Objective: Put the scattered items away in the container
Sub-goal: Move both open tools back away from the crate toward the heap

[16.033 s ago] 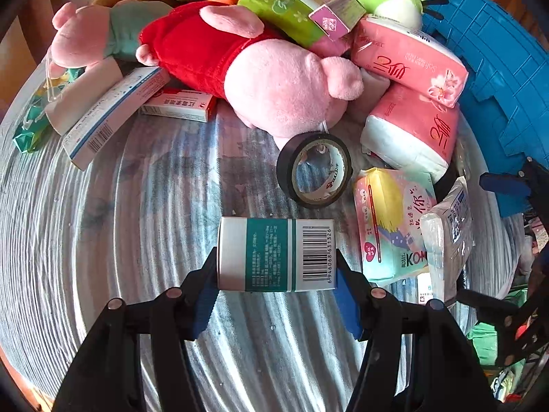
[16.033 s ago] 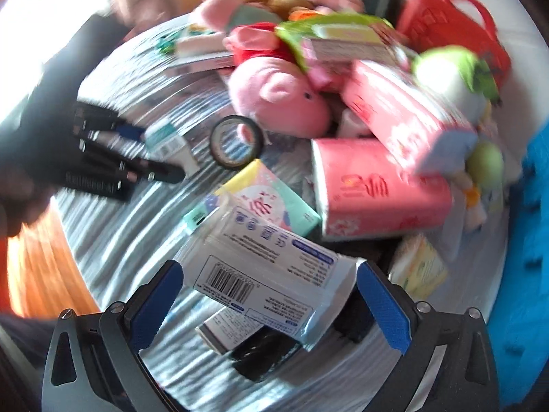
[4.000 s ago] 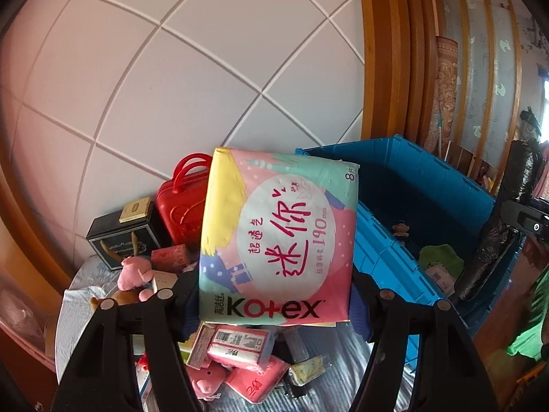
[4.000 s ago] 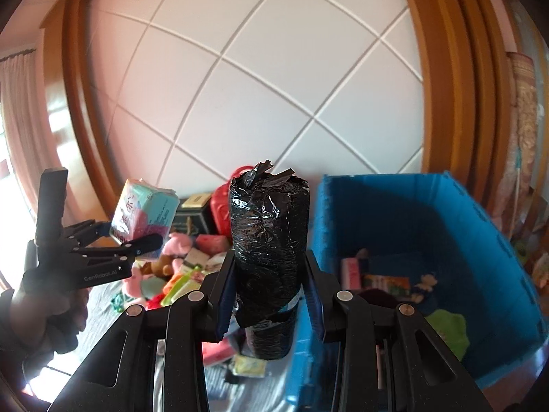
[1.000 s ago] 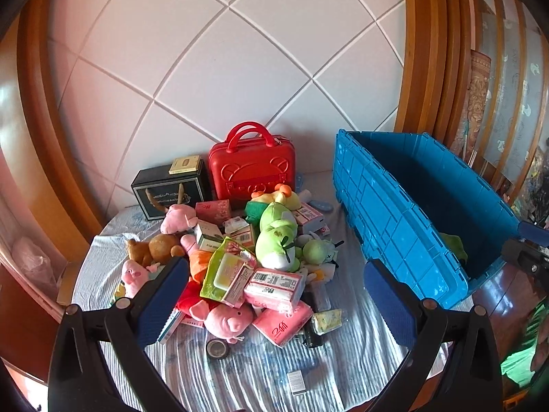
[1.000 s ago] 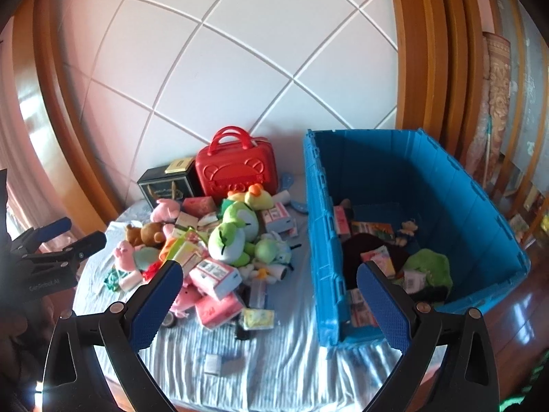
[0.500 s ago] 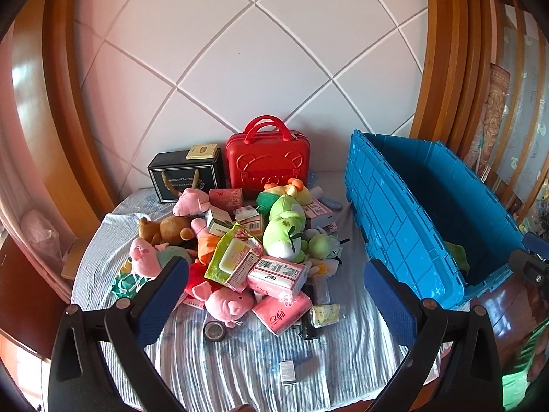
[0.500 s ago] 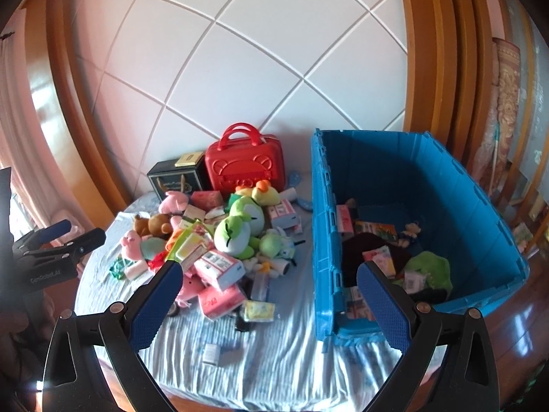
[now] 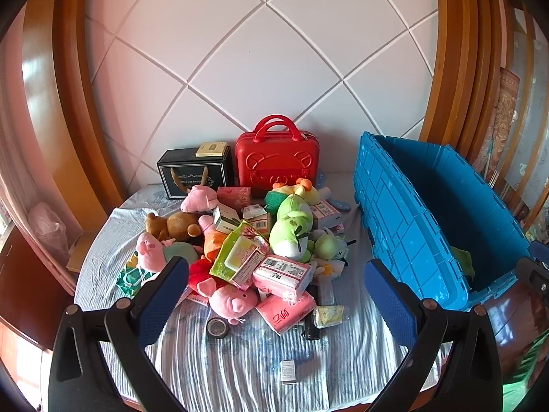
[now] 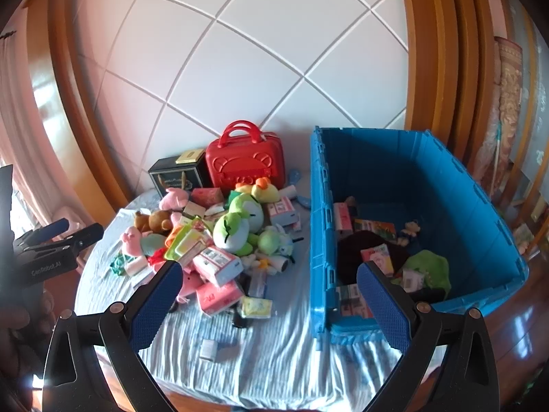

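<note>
Both grippers hang high above the scene with nothing between their fingers: the left gripper point(image 9: 276, 286) and the right gripper point(image 10: 266, 290) each stand wide apart. The scattered items lie heaped on a striped cloth over the counter point(image 9: 240, 367), left of the blue container point(image 10: 480, 206), which already holds a few packets and a green plush. The pink tissue packs point(image 9: 282, 274) at the near edge of the heap look light and squashy; a grip across the short sides should hold, though the film wrap may slip. The green frog plush point(image 9: 291, 230) is soft and bulky, best pinched at the body. The roll of tape point(image 9: 217, 328) and the small box point(image 9: 288, 372) lie apart on the near cloth, stiff and easy to take, likely the simplest next picks. The pink pig plush point(image 9: 233, 300) leans against the packs, so pulling one may tumble the others. A red case point(image 9: 277, 161) and a black box point(image 9: 195, 175) stand at the far side, clear of the way. The container's tall near wall must be cleared on each carry.
</note>
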The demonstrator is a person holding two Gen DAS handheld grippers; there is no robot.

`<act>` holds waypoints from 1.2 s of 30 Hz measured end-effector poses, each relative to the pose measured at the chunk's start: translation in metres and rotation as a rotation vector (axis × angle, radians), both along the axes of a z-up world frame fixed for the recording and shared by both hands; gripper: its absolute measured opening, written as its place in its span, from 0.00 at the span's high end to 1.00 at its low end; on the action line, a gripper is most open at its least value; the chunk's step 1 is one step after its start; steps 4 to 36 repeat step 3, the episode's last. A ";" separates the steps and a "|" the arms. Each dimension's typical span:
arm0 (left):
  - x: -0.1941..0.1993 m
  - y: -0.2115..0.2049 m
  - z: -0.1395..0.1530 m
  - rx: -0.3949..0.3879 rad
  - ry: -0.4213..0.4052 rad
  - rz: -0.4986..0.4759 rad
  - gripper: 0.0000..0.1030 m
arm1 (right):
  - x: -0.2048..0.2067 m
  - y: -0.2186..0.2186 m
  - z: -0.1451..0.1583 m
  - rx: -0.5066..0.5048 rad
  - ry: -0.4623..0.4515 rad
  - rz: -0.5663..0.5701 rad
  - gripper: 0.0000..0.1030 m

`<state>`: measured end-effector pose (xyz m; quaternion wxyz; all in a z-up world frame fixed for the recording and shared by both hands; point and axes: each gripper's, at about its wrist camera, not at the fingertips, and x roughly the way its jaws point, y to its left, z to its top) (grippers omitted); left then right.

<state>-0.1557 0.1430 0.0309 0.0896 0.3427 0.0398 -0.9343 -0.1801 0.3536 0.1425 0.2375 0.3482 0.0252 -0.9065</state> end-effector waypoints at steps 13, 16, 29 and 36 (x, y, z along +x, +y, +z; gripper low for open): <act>-0.001 0.001 -0.001 -0.010 -0.003 0.000 0.00 | -0.001 -0.001 -0.001 0.001 -0.002 0.001 0.00; -0.001 0.001 -0.001 -0.010 -0.003 0.000 0.00 | -0.001 -0.001 -0.001 0.001 -0.002 0.001 0.00; -0.001 0.001 -0.001 -0.010 -0.003 0.000 0.00 | -0.001 -0.001 -0.001 0.001 -0.002 0.001 0.00; -0.001 0.001 -0.001 -0.010 -0.003 0.000 0.00 | -0.001 -0.001 -0.001 0.001 -0.002 0.001 0.00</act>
